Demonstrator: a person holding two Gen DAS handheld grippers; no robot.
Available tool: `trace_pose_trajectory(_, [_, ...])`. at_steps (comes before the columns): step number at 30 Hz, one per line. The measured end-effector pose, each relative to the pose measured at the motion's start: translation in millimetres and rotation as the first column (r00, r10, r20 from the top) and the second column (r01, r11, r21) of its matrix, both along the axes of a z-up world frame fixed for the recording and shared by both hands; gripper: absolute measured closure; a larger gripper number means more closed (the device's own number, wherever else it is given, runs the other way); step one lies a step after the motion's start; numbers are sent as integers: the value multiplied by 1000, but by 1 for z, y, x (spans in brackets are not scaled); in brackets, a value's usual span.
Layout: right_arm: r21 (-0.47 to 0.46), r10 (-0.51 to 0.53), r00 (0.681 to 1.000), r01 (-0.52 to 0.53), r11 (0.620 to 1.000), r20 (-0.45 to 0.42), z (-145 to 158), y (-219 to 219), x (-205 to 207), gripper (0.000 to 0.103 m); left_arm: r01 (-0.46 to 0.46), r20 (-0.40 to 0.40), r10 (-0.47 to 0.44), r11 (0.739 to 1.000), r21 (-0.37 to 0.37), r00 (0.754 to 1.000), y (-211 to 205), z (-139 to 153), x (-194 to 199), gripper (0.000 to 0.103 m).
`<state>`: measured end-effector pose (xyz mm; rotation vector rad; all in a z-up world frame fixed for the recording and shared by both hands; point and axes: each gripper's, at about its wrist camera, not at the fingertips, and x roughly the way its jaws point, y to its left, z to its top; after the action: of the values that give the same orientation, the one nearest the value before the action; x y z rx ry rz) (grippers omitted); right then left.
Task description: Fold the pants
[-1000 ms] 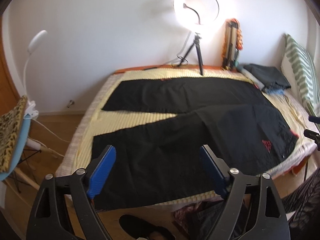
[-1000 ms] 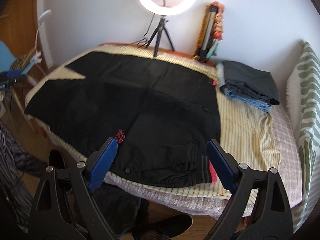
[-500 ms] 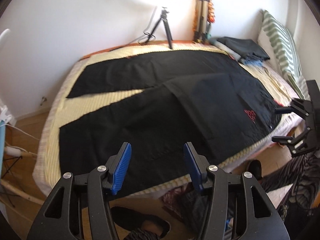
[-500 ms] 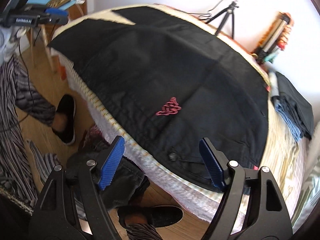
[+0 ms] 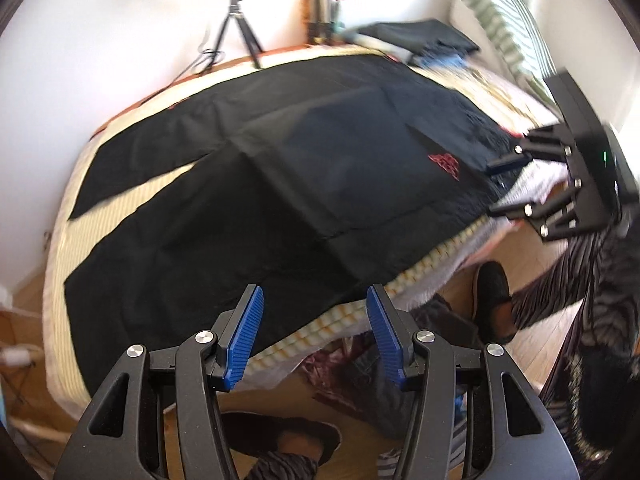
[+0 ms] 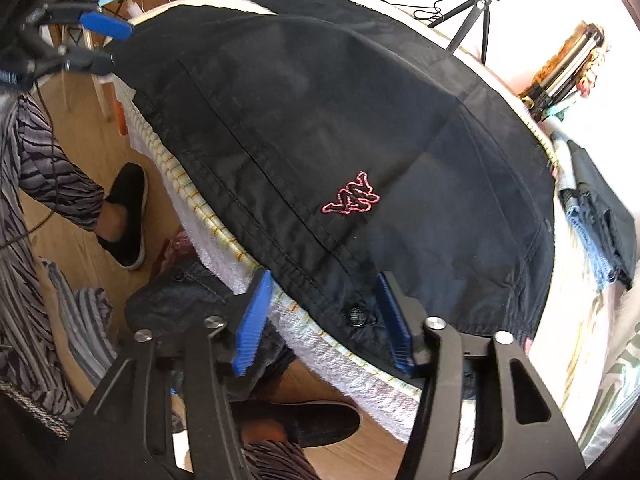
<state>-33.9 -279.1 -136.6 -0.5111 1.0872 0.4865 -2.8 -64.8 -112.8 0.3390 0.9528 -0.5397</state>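
Black pants (image 5: 256, 184) lie spread flat on the bed, legs apart, with a red logo (image 5: 444, 162) near the waist; the logo also shows in the right wrist view (image 6: 352, 199). My left gripper (image 5: 314, 322) is open and empty, just off the near hem of the front leg. My right gripper (image 6: 324, 314) is open, its jaws either side of the pants' near edge (image 6: 304, 276) by a black snap button (image 6: 356, 315). It also shows in the left wrist view (image 5: 496, 188), and the left gripper shows in the right wrist view (image 6: 100, 42).
The bed (image 5: 360, 316) has a yellow striped cover and a white towel edge. Folded dark and blue clothes (image 6: 600, 220) lie by a striped pillow (image 5: 500, 24). A tripod (image 5: 240, 28) stands at the far wall. My feet (image 6: 124, 216) and clothes lie on the wooden floor.
Both grippers have dropped and moved in toward the near bed edge. The right gripper now straddles the pants' edge near the button. The left gripper's jaws have opened wider than half a second ago.
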Motion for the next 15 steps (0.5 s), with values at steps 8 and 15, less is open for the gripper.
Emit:
trace_pose_trajectory(8, [37, -19, 1000, 20, 999, -19, 2, -4, 1, 54, 144, 8, -148, 975, 167, 989, -35, -26, -1, 50])
trace_pose_trajectory(15, [65, -45, 999, 46, 997, -18, 6, -8, 5, 59, 147, 28, -155, 970, 195, 988, -42, -32, 5, 51])
